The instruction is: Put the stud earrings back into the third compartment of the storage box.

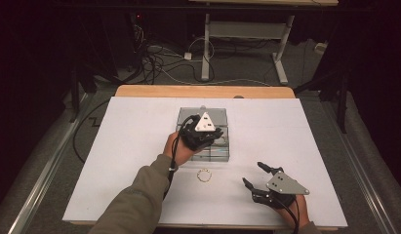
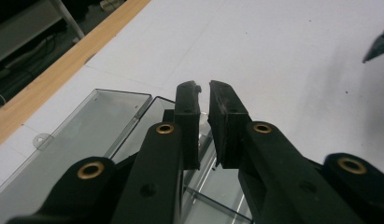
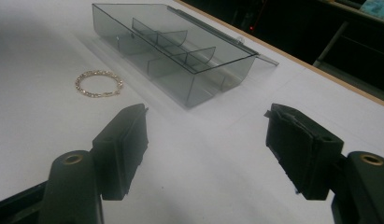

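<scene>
I work in a dim lab or recording studio. Beyond my white-topped table (image 1: pixel 139 146), loose cables (image 1: pixel 159 58) sprawl across grey floor, and behind them stands a metal-legged workbench (image 1: pixel 247 34) among dark surroundings.

Olive sleeve (image 1: pixel 134 204), black tongs (image 2: pixel 203 121) with brass rivets, grey three-cornered plates, black cables

Smoky clear glossy plastic organizer box (image 3: pixel 180 60); shiny gold-tone metal bracelet (image 3: pixel 98 83); matt white tabletop (image 1: pixel 139 146), wood edge (image 1: pixel 203 91).
</scene>
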Demonstrator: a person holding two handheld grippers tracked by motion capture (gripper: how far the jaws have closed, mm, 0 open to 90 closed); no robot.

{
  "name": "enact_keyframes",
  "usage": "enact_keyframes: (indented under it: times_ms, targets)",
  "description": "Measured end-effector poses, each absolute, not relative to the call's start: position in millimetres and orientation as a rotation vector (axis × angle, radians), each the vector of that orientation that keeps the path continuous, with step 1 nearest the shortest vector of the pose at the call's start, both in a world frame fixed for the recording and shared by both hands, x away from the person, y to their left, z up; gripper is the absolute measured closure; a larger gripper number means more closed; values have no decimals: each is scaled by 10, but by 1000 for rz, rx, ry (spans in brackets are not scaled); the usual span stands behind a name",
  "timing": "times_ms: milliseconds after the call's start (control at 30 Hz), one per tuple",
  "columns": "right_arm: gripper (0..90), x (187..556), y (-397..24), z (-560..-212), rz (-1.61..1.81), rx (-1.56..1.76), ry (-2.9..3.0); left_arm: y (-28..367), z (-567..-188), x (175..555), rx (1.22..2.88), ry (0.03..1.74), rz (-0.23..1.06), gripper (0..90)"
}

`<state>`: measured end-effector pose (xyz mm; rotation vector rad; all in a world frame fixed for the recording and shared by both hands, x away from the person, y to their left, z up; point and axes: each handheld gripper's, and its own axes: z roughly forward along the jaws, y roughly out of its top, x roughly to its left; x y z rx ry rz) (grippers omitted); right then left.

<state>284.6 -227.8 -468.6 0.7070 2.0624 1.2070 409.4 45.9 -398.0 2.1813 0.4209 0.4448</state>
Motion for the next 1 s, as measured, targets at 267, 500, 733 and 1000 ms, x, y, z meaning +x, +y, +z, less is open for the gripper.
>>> enact_keyframes:
  times_ms: [267, 500, 733, 1000]
  targets:
    - [300, 2851, -2271, -4691, 1201, 706, 2061, 596, -3983, 3844, 2160, 373, 499, 771]
    - [300, 2848, -2268, -4692, 1199, 704, 2065, 722, -4083, 3622, 2172, 349, 510, 651]
    - [300, 2845, -2260, -4695, 1194, 711, 2073, 840, -4228, 3424, 2193, 362, 488, 484]
    - [300, 2843, -2250, -4703, 1193, 707, 2079, 951, -4417, 3261, 2218, 369, 367, 281]
